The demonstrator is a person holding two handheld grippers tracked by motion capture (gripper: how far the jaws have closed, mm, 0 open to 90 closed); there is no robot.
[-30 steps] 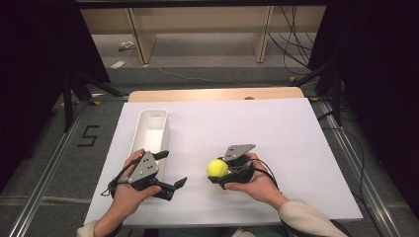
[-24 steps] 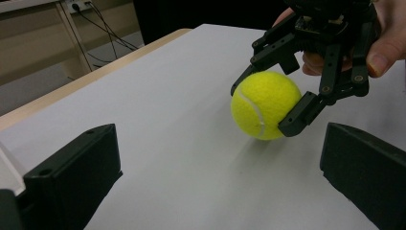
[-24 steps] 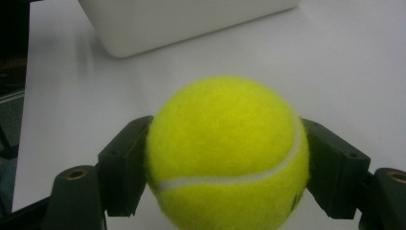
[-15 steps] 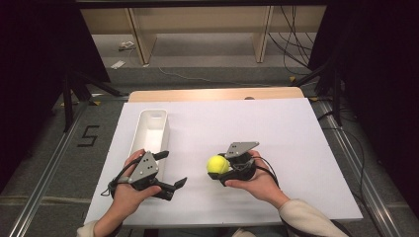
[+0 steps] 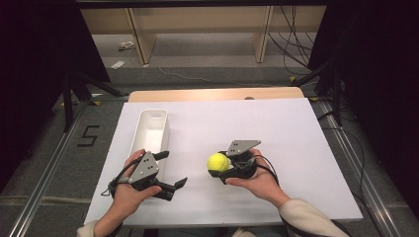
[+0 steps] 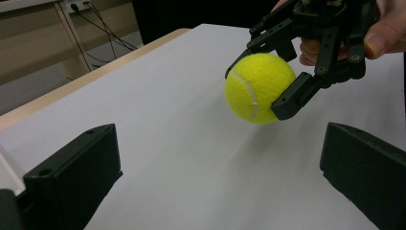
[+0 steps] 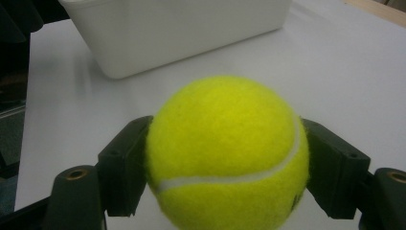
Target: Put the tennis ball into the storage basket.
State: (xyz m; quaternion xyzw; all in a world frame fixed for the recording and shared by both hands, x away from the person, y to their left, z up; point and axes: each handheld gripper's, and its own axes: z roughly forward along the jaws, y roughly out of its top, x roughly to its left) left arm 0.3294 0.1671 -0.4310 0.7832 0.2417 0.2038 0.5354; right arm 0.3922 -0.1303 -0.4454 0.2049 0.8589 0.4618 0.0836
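left gripper (image 5: 173, 173) sits nearest, jaws spread wide, gripping nothing — just past it the right gripper (image 5: 221, 169) pinches the tennis ball (image 5: 218, 162), lifted just above the white table (image 5: 296, 133) — white bin (image 5: 148, 129) beyond, far left.

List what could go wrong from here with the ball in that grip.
1. The right hand-held gripper pinches the tennis ball only at two opposite sides; its round felt could slip out and roll across the white table.
2. The white bin lies beyond the left hand-held gripper, whose jaws stand open in between; a direct carry might clip it.
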